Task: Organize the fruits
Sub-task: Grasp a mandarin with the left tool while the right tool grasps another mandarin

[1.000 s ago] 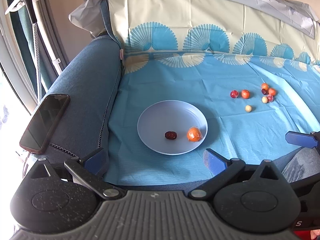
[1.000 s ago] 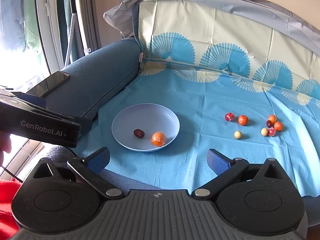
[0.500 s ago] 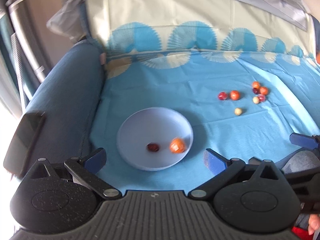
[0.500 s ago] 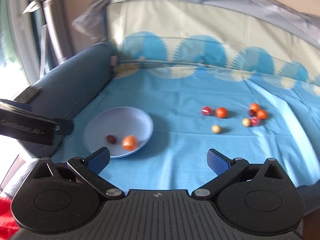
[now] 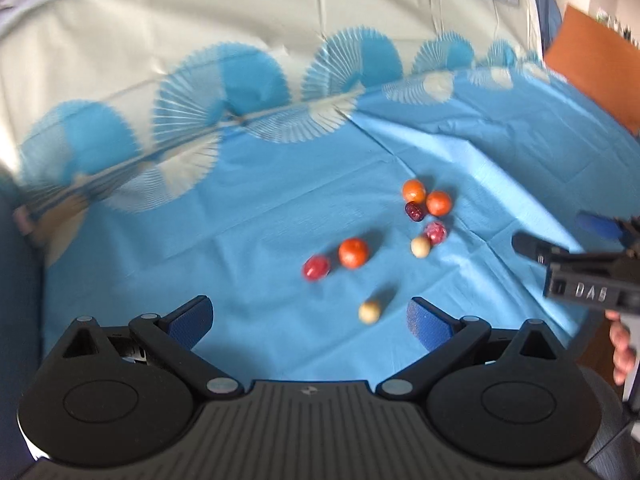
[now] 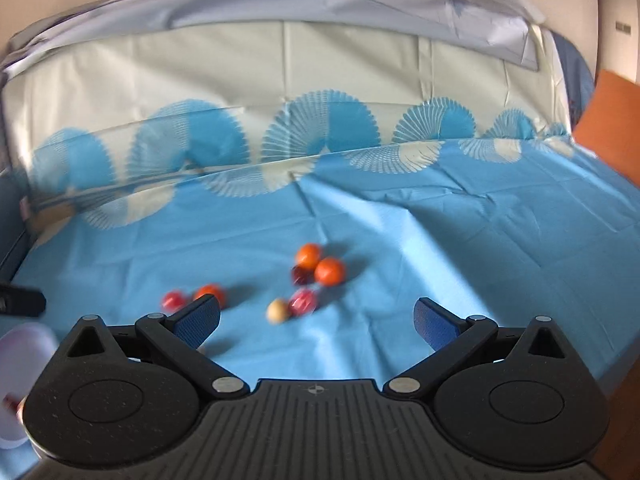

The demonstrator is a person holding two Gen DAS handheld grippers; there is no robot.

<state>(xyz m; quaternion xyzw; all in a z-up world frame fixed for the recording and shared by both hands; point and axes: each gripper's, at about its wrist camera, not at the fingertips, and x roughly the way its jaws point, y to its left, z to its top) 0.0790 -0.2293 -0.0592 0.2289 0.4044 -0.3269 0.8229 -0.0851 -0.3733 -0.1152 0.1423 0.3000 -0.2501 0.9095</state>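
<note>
Several small fruits lie on the blue sheet. In the left wrist view: a beige ball (image 5: 369, 312), a red fruit (image 5: 316, 267), an orange one (image 5: 353, 252), and a far cluster of two orange (image 5: 439, 203), a dark red (image 5: 414, 211), a pink-red (image 5: 435, 231) and a beige (image 5: 420, 246). My left gripper (image 5: 310, 318) is open and empty, the near beige ball between its fingers. My right gripper (image 6: 316, 318) is open and empty, before the cluster (image 6: 329, 272); it also shows in the left wrist view (image 5: 580, 264). The pale plate's rim (image 6: 24, 344) shows at far left.
The blue patterned sheet (image 6: 440, 216) covers the sofa seat and backrest. A dark blue armrest (image 5: 16, 280) is at the left. An orange-brown surface (image 6: 612, 124) stands at the far right. A hand (image 5: 622, 348) holds the right gripper.
Both grippers have swung right and forward, from the plate toward the loose fruits. The plate has left the left view and sits at the right view's left edge. Both stay open.
</note>
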